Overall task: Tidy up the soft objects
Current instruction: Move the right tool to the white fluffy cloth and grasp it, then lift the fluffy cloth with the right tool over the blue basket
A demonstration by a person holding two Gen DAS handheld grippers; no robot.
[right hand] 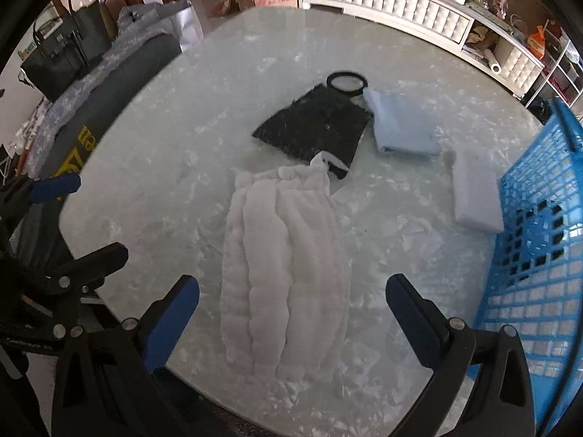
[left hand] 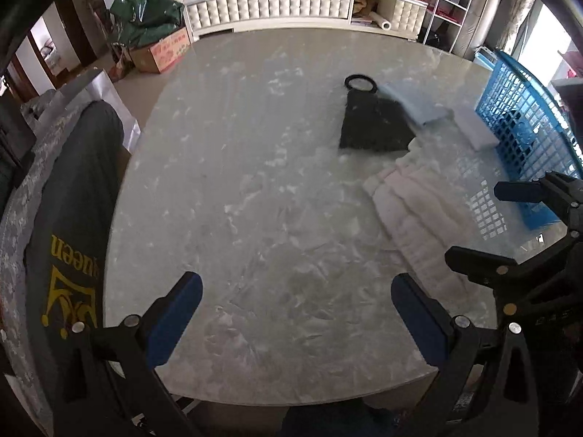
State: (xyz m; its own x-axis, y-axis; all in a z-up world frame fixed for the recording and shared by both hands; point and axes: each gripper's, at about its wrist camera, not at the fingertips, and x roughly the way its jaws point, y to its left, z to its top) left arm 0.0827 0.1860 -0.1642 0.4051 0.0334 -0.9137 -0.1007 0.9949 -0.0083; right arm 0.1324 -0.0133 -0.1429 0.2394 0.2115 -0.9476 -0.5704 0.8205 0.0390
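A fluffy white ribbed cloth (right hand: 284, 276) lies on the marble table, straight ahead of my open, empty right gripper (right hand: 291, 313); it also shows in the left wrist view (left hand: 419, 215). Beyond it lie a black fuzzy cloth (right hand: 313, 127) (left hand: 375, 123) with a black ring (right hand: 347, 83), a folded light-blue cloth (right hand: 400, 127) (left hand: 415, 103) and a folded white cloth (right hand: 475, 196) (left hand: 473, 127). A blue plastic basket (right hand: 539, 255) (left hand: 524, 116) stands at the right. My left gripper (left hand: 295, 317) is open and empty over bare table near the front edge.
The right gripper appears in the left wrist view (left hand: 473, 218), the left gripper in the right wrist view (right hand: 87, 215). A chair with a dark garment bearing a yellow print (left hand: 73, 236) stands at the table's left. A white cabinet (left hand: 291, 3) and boxes lie beyond the table.
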